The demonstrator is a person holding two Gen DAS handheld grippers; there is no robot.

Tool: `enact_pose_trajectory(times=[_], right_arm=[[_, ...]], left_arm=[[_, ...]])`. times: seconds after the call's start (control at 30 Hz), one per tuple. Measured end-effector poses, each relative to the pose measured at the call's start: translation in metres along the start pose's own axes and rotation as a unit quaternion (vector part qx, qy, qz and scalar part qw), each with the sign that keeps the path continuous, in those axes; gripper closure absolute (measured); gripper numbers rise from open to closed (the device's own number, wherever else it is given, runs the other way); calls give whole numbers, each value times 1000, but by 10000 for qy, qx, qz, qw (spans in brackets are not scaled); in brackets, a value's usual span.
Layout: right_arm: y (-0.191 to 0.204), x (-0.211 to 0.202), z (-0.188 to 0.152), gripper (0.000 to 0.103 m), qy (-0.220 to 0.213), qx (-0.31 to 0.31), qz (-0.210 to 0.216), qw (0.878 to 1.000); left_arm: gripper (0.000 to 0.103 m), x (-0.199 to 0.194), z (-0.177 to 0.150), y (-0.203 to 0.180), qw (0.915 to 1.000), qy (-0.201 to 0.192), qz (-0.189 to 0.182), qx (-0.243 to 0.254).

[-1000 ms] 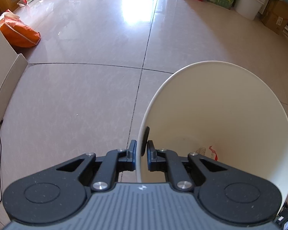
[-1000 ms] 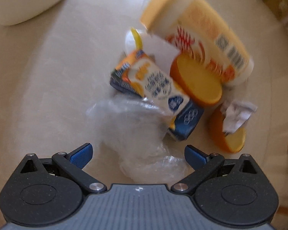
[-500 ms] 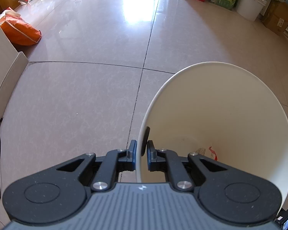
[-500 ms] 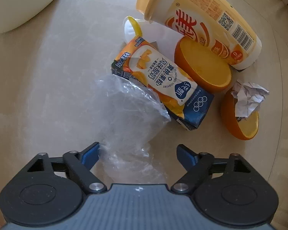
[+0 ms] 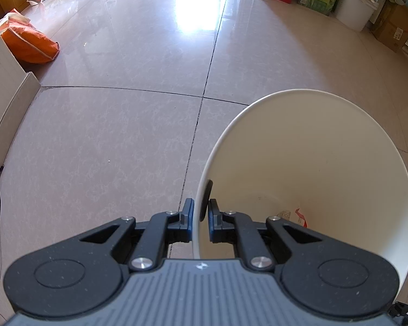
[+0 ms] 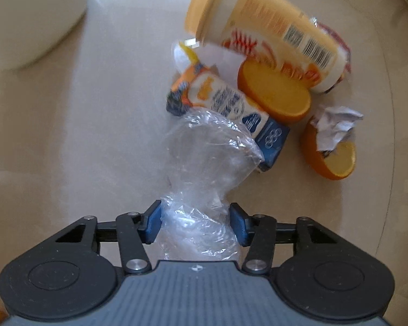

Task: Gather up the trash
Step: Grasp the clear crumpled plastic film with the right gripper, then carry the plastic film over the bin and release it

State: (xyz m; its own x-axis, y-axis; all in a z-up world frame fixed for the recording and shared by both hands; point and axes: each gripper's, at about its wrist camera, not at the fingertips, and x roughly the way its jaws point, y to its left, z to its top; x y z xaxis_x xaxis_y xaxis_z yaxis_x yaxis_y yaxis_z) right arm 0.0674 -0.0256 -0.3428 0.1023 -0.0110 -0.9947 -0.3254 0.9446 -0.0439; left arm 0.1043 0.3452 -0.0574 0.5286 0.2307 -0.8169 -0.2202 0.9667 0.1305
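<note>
Your left gripper point(image 5: 199, 218) is pinched tight on the thin rim of the smooth white plastic bin point(image 5: 326, 163), one finger outside the wall and one inside; a scrap of printed wrapper point(image 5: 293, 216) lies at the bin's bottom. The bin stands on glossy beige floor tiles point(image 5: 108, 135), just right of a dark grout line. Your right gripper point(image 6: 195, 224) points down at the floor, and its jaws have just been closing around the crinkled clear plastic bag point(image 6: 206, 168), blue pads pressing the bunched film on both sides. Right of the bag lie a boxy printed carton point(image 6: 225, 106), a cylindrical yellow cup point(image 6: 266, 35) on its side, two orange halves point(image 6: 274, 95) and crumpled white paper point(image 6: 334, 125).
</note>
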Motion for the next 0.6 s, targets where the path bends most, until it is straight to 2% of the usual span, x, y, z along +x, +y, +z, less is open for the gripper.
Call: enact_pose_trajectory(times=[0.33,0.6], right_arm=[[3,-95,22,48,-576,-251,270,9977],[28,-198,54,48,-1400,-765,518,9858]], left_arm=[[95,0,0,0,10000,0,1,8],[94,0,1,0,10000,19,18,-12]])
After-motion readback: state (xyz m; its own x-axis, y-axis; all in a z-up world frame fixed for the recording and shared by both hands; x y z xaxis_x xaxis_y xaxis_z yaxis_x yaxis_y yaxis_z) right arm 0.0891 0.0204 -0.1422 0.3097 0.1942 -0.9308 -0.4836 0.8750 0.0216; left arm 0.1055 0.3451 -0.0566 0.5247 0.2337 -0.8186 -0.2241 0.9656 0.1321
